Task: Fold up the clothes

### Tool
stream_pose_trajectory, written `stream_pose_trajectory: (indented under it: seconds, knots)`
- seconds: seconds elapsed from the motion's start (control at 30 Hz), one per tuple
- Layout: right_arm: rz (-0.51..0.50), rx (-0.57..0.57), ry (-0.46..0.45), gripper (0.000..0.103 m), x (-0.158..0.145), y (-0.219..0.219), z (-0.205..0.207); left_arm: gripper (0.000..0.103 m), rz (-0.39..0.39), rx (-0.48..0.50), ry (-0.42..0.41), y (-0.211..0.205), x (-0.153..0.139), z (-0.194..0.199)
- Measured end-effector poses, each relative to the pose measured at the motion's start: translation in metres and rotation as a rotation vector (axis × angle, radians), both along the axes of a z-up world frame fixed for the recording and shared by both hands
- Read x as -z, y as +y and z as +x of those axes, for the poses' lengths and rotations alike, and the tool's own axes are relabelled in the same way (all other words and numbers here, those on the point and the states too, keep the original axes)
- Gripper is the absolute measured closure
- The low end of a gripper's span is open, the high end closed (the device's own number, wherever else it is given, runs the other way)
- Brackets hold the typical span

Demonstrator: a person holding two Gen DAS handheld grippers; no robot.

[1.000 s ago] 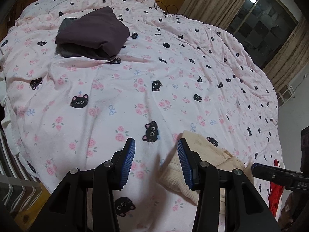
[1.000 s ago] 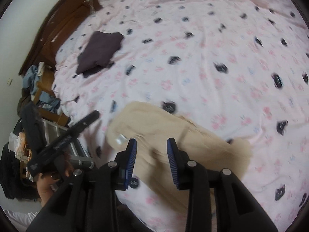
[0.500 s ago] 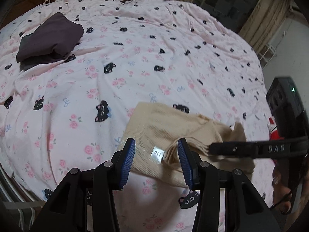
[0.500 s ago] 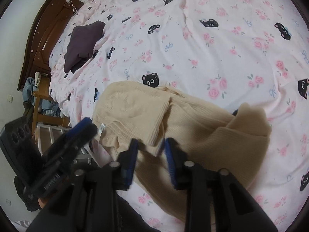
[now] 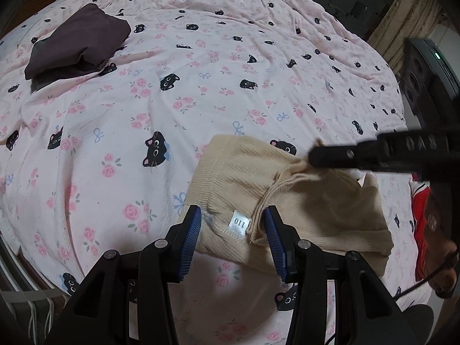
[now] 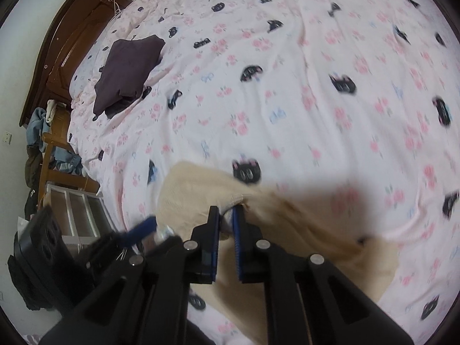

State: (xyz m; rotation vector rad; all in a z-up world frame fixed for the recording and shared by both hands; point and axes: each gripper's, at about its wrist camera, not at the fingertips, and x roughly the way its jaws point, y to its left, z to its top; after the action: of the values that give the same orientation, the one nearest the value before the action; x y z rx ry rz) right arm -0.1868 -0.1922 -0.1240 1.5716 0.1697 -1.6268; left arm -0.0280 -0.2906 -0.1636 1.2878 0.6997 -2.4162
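A beige ribbed garment [image 5: 241, 178] lies crumpled near the front edge of the bed, with a white "110" label [image 5: 239, 222] facing up. My left gripper [image 5: 233, 231] stands open, and its blue pads [image 5: 190, 237] straddle the labelled hem. In the right wrist view the beige garment [image 6: 189, 192] runs under my right gripper [image 6: 226, 225], which is shut on a raised fold of it. From the left wrist view, the right gripper [image 5: 314, 155] reaches in from the right and pinches that fold. The left gripper [image 6: 141, 231] shows blurred at the lower left.
A folded dark purple garment [image 5: 77, 46] [image 6: 129, 69] rests far back on the pink cat-print duvet [image 5: 201, 86]. A wooden headboard [image 6: 66, 46], a chair heaped with clothes [image 6: 46, 141] and a white rack [image 6: 74, 212] stand beside the bed. Red cloth [image 5: 419, 210] lies at the right.
My right gripper has shut on a fold of the beige garment and lifted it slightly. The left gripper has moved in until its open fingers straddle the labelled hem.
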Motion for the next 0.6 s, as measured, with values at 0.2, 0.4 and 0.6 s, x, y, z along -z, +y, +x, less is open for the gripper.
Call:
stream_pose_trajectory:
  seconds: [0.2,0.4,0.6]
  knots:
    - [0.052,-0.012,0.016,0.090,0.011,-0.031,-0.012,0.062,0.006,-0.007,-0.005,-0.003,0.002,0.001]
    - [-0.010,0.028,0.074,0.088,-0.012,-0.002,-0.022,0.062,0.000,-0.009,-0.013,-0.004,0.004,0.003]
    - [-0.084,0.072,0.138,0.073,-0.040,0.034,-0.032,0.062,0.002,-0.020,-0.025,-0.007,0.006,0.005]
